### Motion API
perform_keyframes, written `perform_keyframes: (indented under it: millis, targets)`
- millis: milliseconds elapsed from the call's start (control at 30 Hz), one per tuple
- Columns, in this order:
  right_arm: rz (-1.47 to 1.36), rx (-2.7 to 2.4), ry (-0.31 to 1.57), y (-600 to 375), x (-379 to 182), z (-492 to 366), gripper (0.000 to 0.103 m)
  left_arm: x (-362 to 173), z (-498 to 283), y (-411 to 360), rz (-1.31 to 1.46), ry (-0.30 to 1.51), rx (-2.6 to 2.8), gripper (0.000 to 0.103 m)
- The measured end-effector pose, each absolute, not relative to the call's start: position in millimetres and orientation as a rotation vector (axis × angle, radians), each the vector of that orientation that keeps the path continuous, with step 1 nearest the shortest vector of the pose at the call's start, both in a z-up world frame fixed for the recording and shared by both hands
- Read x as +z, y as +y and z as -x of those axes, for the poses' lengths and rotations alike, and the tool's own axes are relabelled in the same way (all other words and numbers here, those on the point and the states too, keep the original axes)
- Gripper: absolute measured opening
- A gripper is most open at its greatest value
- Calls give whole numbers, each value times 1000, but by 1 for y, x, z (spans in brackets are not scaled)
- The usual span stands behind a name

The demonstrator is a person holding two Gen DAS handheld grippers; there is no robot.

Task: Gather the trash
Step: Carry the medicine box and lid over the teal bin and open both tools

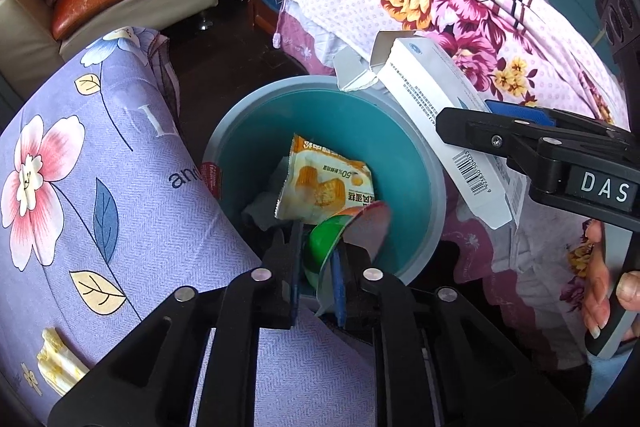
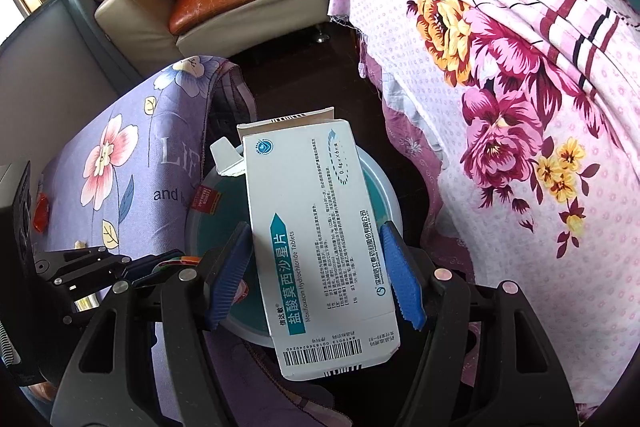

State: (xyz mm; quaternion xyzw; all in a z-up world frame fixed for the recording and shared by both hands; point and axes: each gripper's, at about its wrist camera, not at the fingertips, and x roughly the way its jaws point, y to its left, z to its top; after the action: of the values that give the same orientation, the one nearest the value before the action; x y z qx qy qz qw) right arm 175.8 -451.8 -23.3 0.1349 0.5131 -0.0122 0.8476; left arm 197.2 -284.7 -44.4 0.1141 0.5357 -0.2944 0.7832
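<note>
While both tools hang over the teal bin (image 1: 416,163), the job looks partly done. Bin sits on the floor between the purple flowered cover (image 1: 100,187) at its 9 o'clock and the pink floral bedspread (image 1: 460,7) at its 2 o'clock.

Already inside: an orange snack wrapper (image 1: 324,183) and some crumpled pale paper under it.

Left tool (image 1: 318,275): jaws stand a little apart, with a green cup (image 1: 320,247) and its peeled foil lid between them, low over the bin's 6 o'clock rim. Pads look slack on it, so I judge it is at the point of dropping; can't say the cup is fully free.

Right tool (image 2: 316,275): clamped across the white medicine box (image 2: 316,227), end flaps open, poised above the bin's 2 o'clock side. Not yet let go.

Left to do, by my read: cup falls, box follows. Other bits still out: a pale crumpled scrap (image 1: 60,359) on the purple cover at 8 o'clock from the bin, plus something red-orange (image 2: 40,213) further along that cover. Can't tell what that one is.
</note>
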Motion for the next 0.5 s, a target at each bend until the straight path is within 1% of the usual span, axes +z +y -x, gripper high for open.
perform_keyframes:
  millis: [33, 100, 167, 200, 233, 300, 400, 500]
  targets:
    - [-281, -27, 1083, -451, -24, -176, 63, -43, -197, -283, -241, 1151, -637, 28]
    - [-276, -26, 1088, -449, -24, -178, 63, -41, -197, -281, -232, 1139, -635, 49]
    - [-271, -26, 1093, -447, -25, -179, 63, -37, -197, -277, -221, 1124, -623, 60]
    - [-268, -25, 1095, -446, -26, -179, 63, -35, -197, -274, -215, 1117, -617, 64]
    - [-265, -24, 1097, -445, -26, -180, 63, -33, -198, -271, -208, 1114, -612, 65]
    - [-261, -23, 1102, -442, -27, -181, 63, -29, -200, -262, -188, 1109, -597, 75]
    - [-254, -21, 1111, -439, -29, -184, 63, -24, -203, -251, -171, 1096, -569, 82]
    - [-246, -15, 1124, -432, -32, -187, 63, -21, -205, -242, -162, 1090, -549, 87]
